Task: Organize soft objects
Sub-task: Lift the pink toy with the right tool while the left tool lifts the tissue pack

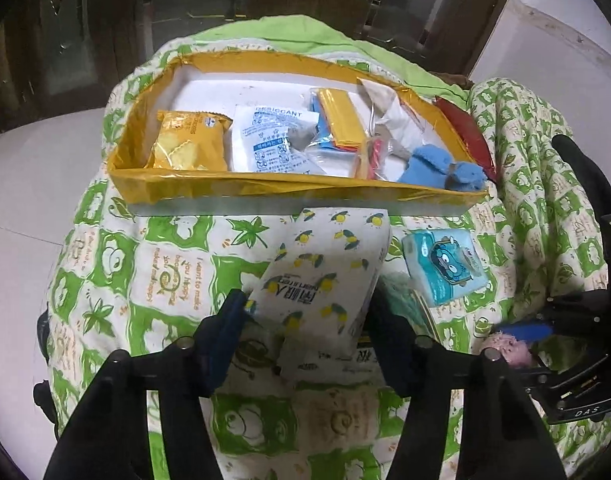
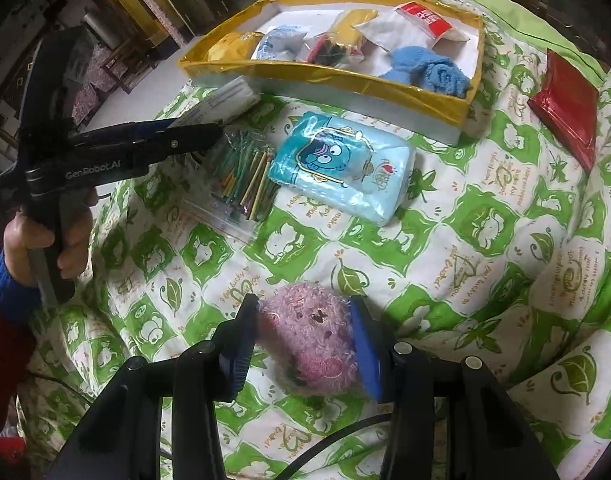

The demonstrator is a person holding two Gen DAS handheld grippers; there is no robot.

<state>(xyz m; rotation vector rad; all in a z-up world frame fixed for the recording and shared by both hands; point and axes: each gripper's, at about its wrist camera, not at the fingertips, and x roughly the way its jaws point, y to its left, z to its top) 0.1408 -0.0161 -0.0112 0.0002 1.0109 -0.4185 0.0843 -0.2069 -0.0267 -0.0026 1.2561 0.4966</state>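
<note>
Ahead of both my tools sits the yellow-rimmed tray, already carrying packets and a blue cloth. My left tool clamps a white tissue pack printed with lemons. My right tool squeezes a fuzzy pink plush toy, flecked dark, over the green-patterned quilt.
</note>
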